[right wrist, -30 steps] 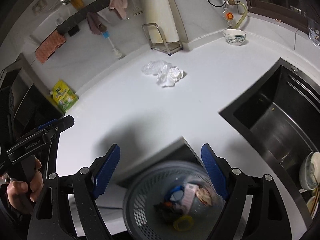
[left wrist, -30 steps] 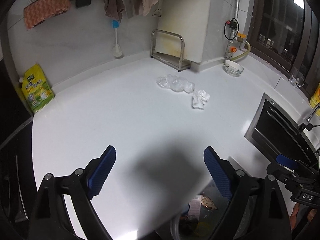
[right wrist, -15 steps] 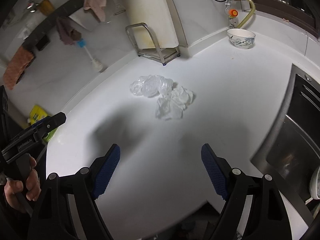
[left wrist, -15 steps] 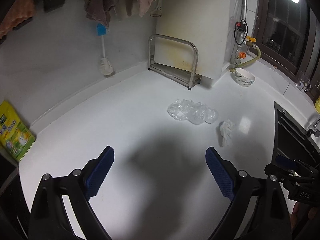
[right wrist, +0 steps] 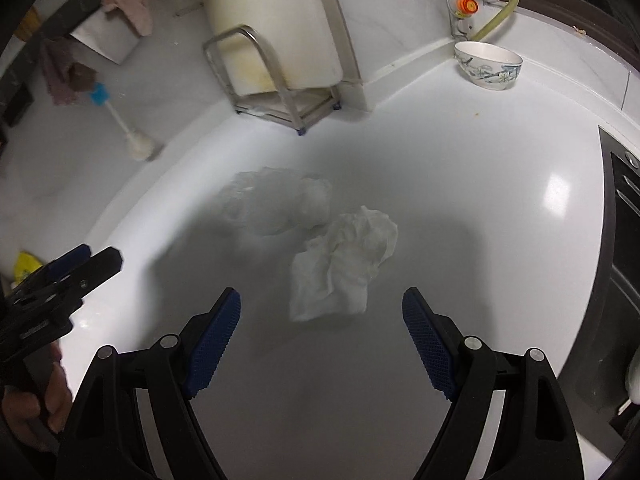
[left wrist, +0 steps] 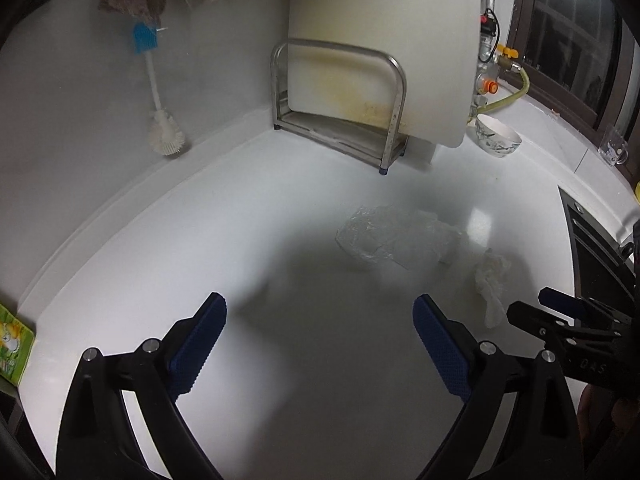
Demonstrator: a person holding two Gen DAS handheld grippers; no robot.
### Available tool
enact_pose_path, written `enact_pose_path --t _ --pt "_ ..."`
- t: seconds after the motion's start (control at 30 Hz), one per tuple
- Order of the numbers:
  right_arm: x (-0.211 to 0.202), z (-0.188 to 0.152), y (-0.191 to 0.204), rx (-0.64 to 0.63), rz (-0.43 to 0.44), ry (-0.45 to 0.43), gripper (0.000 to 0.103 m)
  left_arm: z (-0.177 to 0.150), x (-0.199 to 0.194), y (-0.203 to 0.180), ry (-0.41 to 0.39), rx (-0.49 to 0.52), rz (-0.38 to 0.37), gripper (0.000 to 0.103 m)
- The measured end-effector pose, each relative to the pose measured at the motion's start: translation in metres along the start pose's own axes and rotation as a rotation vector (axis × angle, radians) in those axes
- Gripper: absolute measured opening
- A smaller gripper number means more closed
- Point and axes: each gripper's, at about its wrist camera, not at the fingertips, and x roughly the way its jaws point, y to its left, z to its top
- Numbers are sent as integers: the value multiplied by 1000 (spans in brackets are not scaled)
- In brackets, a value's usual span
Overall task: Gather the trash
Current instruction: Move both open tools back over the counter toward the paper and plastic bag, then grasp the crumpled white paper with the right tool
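Both tongs hang over a white worktop (left wrist: 248, 240) with their blue-padded jaws spread wide and nothing between them. The left tongs (left wrist: 320, 344) point toward the back corner, and the right tongs (right wrist: 321, 332) face the trash from just in front of it. That trash is two pieces lying near the middle of the worktop: a crumpled white tissue (right wrist: 344, 264) and a crumpled clear plastic wrap (right wrist: 276, 202). The two lie just beside each other, and whether they touch cannot be told from either view. In the right wrist view the tissue sits straight ahead of the open jaws, closer than the plastic wrap behind and to the left of it. In the left wrist view the plastic wrap (left wrist: 396, 240) lies ahead and to the right of the left tongs, with the tissue (left wrist: 492, 280) further right, close to the tip of the right tongs (left wrist: 560, 304) that reaches in from the edge of the frame. Against the back wall stands a metal rack (left wrist: 340, 100) holding a large white cutting board (left wrist: 384, 40). A bottle brush (left wrist: 160, 112) leans on the wall to the left of the rack, and a patterned bowl (right wrist: 488, 66) stands in the corner to its right. A dark sink (right wrist: 624, 216) borders the worktop on the right.
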Motion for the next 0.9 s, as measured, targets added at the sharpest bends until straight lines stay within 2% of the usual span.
enact_pose_path --t 0.3,0.6,0.73,0.77,0.9 --pt "33 8 -10 31 -55 21 79 4 21 -3 23 14 -22 93" --pt "43 10 -10 10 -100 -5 78 8 32 -9 33 -7 -43 93" --pt "48 12 -13 13 -89 3 64 10 37 -16 34 1 -46 93" --pt "47 11 -13 6 -92 -5 63 11 39 -18 35 3 -47 93" --pt "47 11 -14 -3 -78 -17 41 13 46 -26 39 8 -49 93"
